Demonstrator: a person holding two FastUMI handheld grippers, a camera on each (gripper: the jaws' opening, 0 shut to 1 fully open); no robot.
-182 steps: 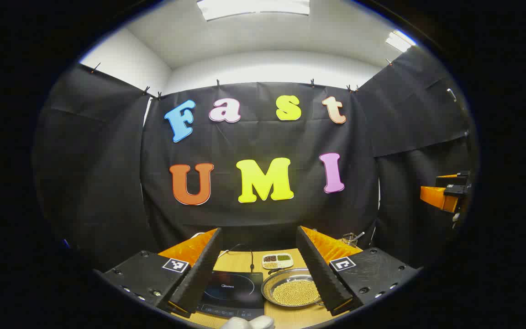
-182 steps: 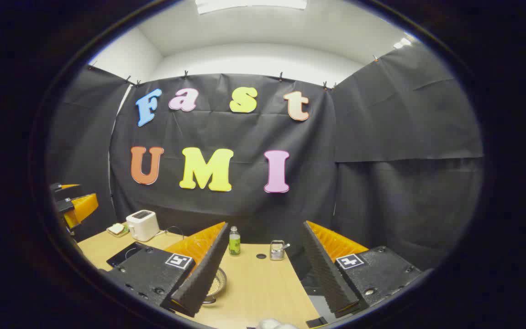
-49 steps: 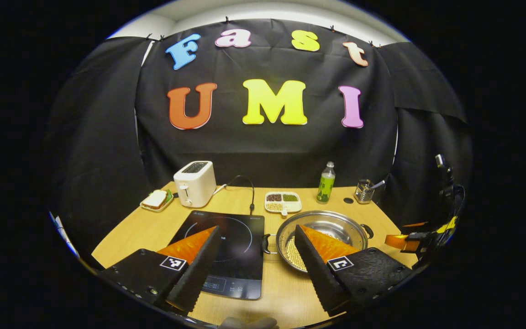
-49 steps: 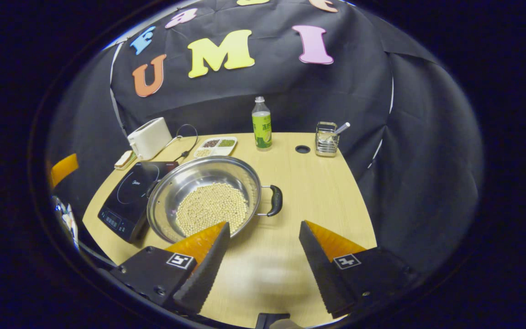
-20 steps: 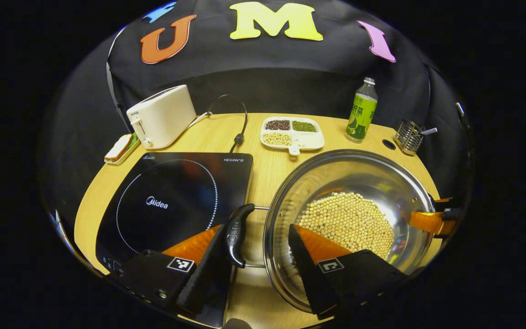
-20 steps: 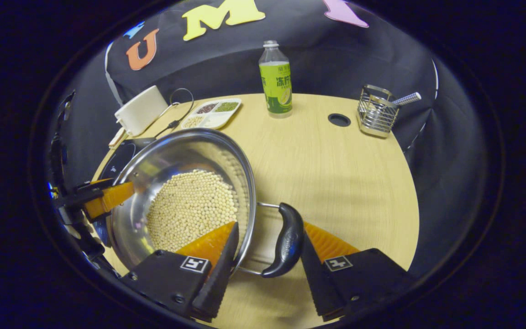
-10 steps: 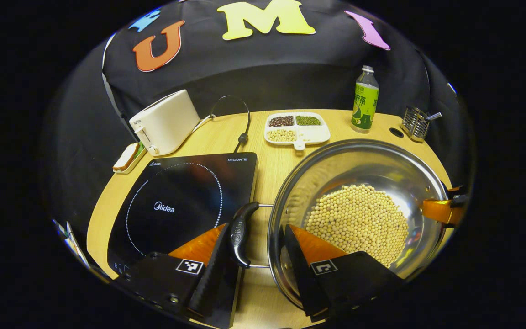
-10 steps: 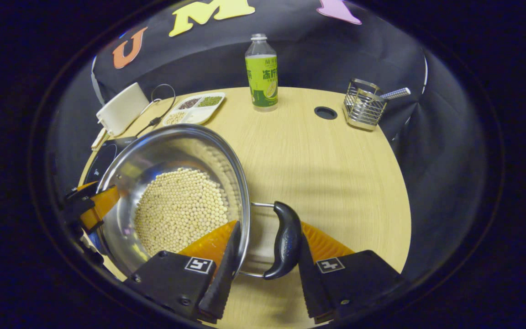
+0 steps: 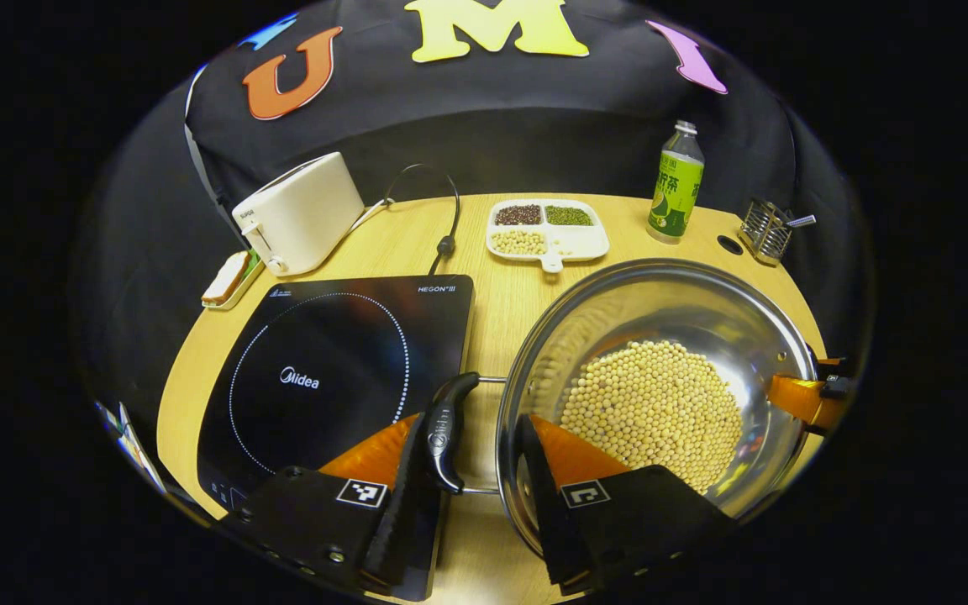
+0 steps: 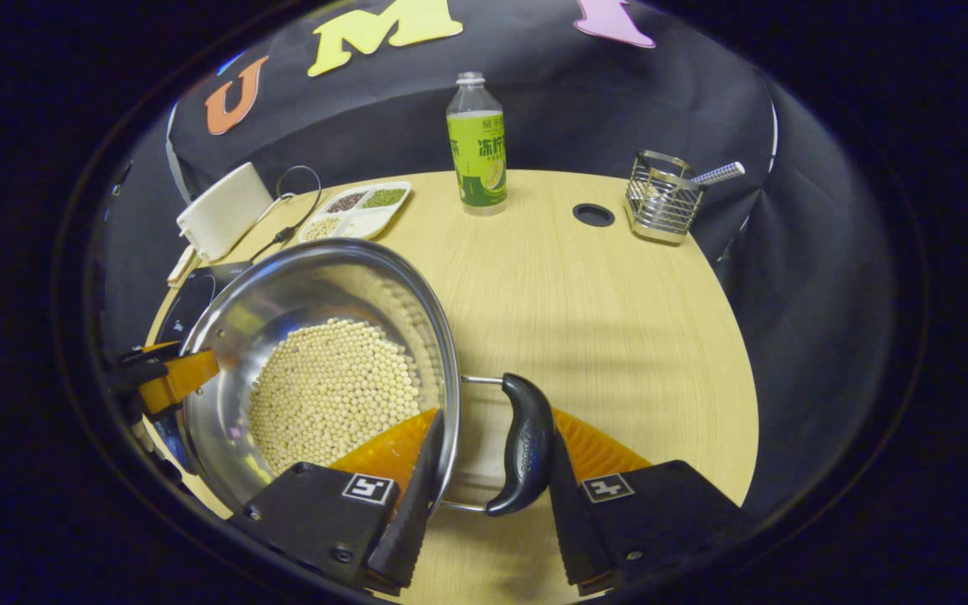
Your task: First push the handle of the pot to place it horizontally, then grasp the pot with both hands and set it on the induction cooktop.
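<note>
The left hand-held gripper (image 9: pixel 467 479) straddles the pot's left handle (image 9: pixel 444 430), one finger outside the black grip and the other inside the pot wall; the fingers stand close about it, but whether both press on it I cannot tell. The right hand-held gripper (image 10: pixel 491 479) mirrors this on the right handle (image 10: pixel 522 445), one finger inside the rim, the other just outside the grip, and its closure is equally uncertain. Taking both handles at once makes sense, since the pot (image 9: pixel 660 336) is wide and carries a heap of soybeans (image 9: pixel 652 407) that could shift or spill if lifted from one side. The handles lie left and right across the pot, so the pushing step looks done. The pot sits on the table (image 10: pixel 618 319), just beside the induction cooktop (image 9: pixel 324 370), its left handle near the cooktop's right edge, so a short level carry to the left should do. Farther back stand a toaster (image 9: pixel 299 214), a divided dish (image 9: pixel 547 235), a bottle (image 9: pixel 676 185) and a wire holder (image 10: pixel 660 202), well apart from that path.
</note>
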